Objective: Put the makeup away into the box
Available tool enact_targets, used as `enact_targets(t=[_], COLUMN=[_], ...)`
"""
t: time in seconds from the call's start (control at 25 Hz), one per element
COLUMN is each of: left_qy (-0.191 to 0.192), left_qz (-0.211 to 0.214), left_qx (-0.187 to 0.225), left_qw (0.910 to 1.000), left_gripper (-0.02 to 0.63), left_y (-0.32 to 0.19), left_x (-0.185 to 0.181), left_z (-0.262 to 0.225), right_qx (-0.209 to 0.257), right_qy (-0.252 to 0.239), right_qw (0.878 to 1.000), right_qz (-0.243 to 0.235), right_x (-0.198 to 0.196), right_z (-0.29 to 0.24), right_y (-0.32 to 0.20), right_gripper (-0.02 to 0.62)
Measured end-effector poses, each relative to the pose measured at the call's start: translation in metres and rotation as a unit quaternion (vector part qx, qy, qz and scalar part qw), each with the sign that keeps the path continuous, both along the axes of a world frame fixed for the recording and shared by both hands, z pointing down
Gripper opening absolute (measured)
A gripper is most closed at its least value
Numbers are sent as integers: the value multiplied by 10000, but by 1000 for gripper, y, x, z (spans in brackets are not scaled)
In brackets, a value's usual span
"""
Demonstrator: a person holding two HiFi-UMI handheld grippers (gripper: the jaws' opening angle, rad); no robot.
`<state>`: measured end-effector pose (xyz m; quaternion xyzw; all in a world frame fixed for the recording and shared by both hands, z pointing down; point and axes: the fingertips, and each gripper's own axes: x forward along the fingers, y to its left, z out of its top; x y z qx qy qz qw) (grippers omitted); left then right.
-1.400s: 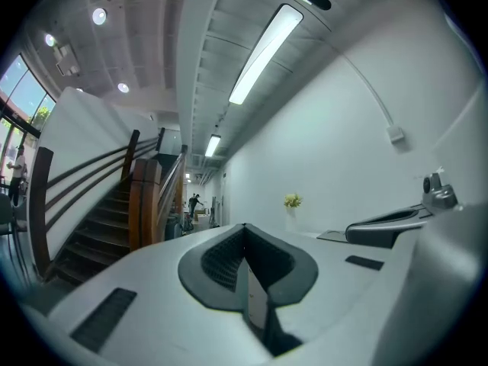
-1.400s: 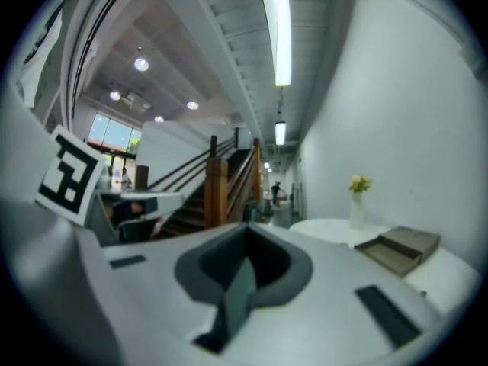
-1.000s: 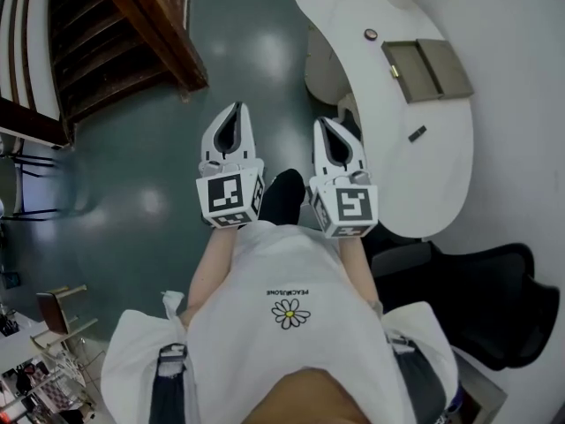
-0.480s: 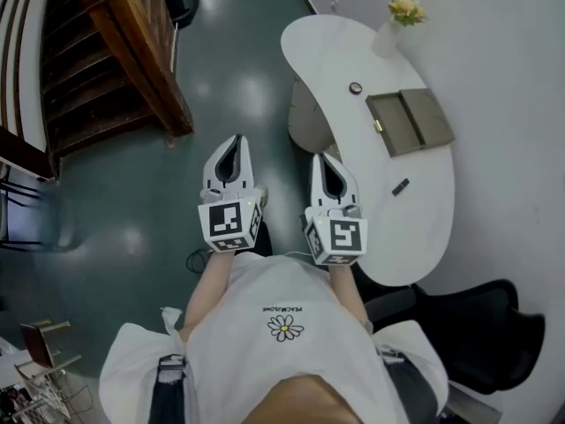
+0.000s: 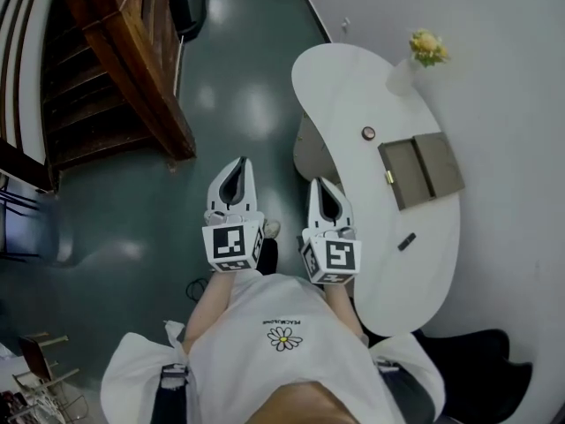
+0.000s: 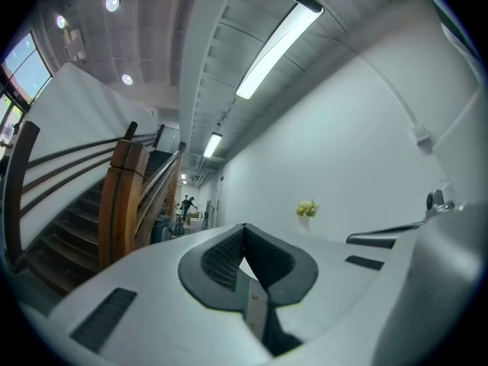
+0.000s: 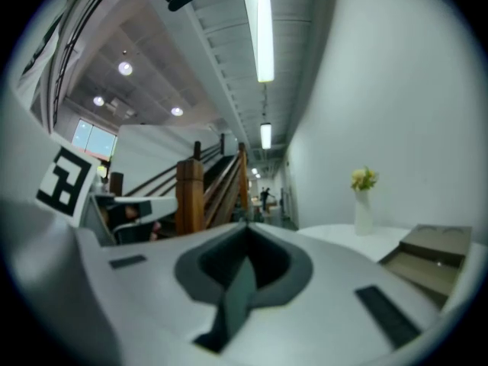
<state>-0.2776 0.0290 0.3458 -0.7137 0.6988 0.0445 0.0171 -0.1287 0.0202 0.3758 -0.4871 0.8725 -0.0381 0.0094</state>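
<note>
An open olive box (image 5: 422, 170) lies on the white curved table (image 5: 353, 87) at the right of the head view. A small round item (image 5: 368, 133) sits beyond the box and a small dark stick-shaped item (image 5: 406, 241) lies nearer than it. My left gripper (image 5: 237, 159) hangs over the dark green floor, left of the table. My right gripper (image 5: 318, 182) is level beside it, at the table's near edge. Both are shut with nothing between the jaws, and both are well short of the box. The right gripper view shows the box (image 7: 435, 254) low at the right.
A white vase with yellow flowers (image 5: 415, 60) stands at the table's far end. A wooden staircase (image 5: 115, 69) rises at the left. A black chair (image 5: 481, 369) stands at the lower right. A person (image 6: 187, 202) is far down the corridor.
Both grippers have travelled together across the floor with the person. The table and box now sit lower in the head view, and the vase has come into sight. The jaws stayed shut.
</note>
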Motion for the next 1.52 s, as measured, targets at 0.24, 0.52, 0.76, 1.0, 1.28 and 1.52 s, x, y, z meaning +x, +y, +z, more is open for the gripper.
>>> enact_targets(t=[0.24, 0.52, 0.76, 1.0, 1.28, 1.52], left_qy=[-216, -13, -72, 87, 125, 123], left_qz=[181, 312, 328, 178, -75, 253], left_qx=[190, 216, 231, 20, -127, -143], left_qw=[9994, 9993, 9992, 9998, 9998, 9995], left_gripper=[18, 18, 18, 18, 18, 18], left_y=[-73, -157, -214, -224, -228, -230], left_x=[-11, -31, -58, -67, -71, -51], left_z=[-29, -38, -39, -27, -19, -27], right_qx=[-92, -55, -85, -483, -413, -499], right_qy=[8, 136, 184, 335, 489, 270], right_qw=[9998, 9995, 9993, 9981, 9976, 9981], right_qz=[178, 290, 321, 169, -247, 244], right_x=[-12, -33, -50, -55, -64, -34], right_z=[-12, -21, -19, 4, 2, -4], right_y=[-71, -147, -199, -204, -205, -203], right_gripper=[29, 29, 29, 29, 29, 29])
